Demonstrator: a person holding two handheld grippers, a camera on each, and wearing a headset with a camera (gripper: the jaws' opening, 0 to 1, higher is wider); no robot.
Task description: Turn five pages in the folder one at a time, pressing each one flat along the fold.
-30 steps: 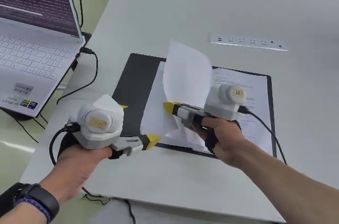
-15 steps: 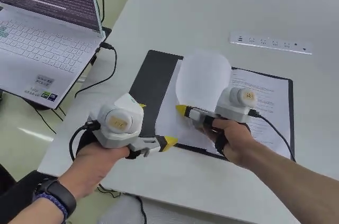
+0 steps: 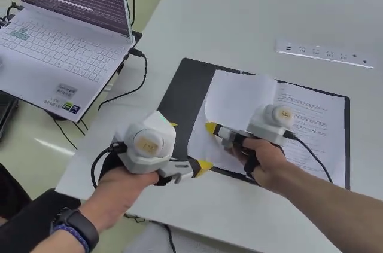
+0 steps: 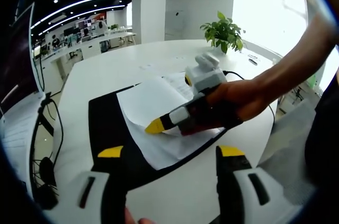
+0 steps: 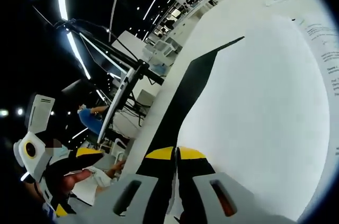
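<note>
Right gripper (image 3: pixel 210 127) is pinching the curled white paper page (image 3: pixel 239 100), jaws pressed together, holding it mid-turn over the open black folder (image 3: pixel 179 94); left gripper (image 4: pixel 170 152) is hovering spread near the folder's front edge; fold-pressing looks pending, turned count unclear

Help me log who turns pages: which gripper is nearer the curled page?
Right. The right gripper is shut on the curled page; the left gripper hangs open just off the folder.

Black folder (image 3: pixel 181 93) open, white page (image 3: pixel 239 100) seemingly lifted
</note>
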